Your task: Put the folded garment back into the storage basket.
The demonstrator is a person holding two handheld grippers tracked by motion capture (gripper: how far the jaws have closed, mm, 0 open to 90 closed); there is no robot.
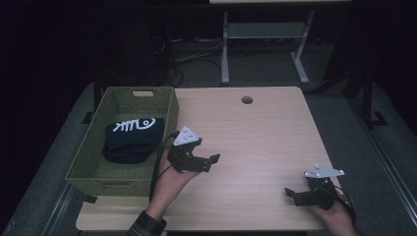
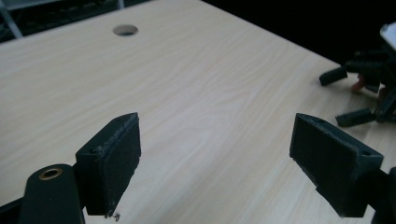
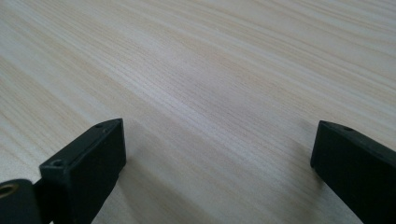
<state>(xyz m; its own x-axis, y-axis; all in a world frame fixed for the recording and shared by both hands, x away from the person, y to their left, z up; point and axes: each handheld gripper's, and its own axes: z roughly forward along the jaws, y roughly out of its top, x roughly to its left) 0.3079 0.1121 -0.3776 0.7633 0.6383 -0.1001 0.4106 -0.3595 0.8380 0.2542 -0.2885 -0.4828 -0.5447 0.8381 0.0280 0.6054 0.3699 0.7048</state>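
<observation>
Jaws of both the left gripper (image 1: 209, 162) and right gripper (image 1: 295, 195) stand wide open, empty, above the bare surface (image 1: 255, 132). The folded garment (image 1: 132, 139) already lies in the basket (image 1: 169, 105); seemingly nothing remains.

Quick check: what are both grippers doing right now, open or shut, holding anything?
Left gripper: open, fingers wide apart, holding nothing, over the table.
Right gripper: open, fingers wide apart, holding nothing, low over the table.
</observation>
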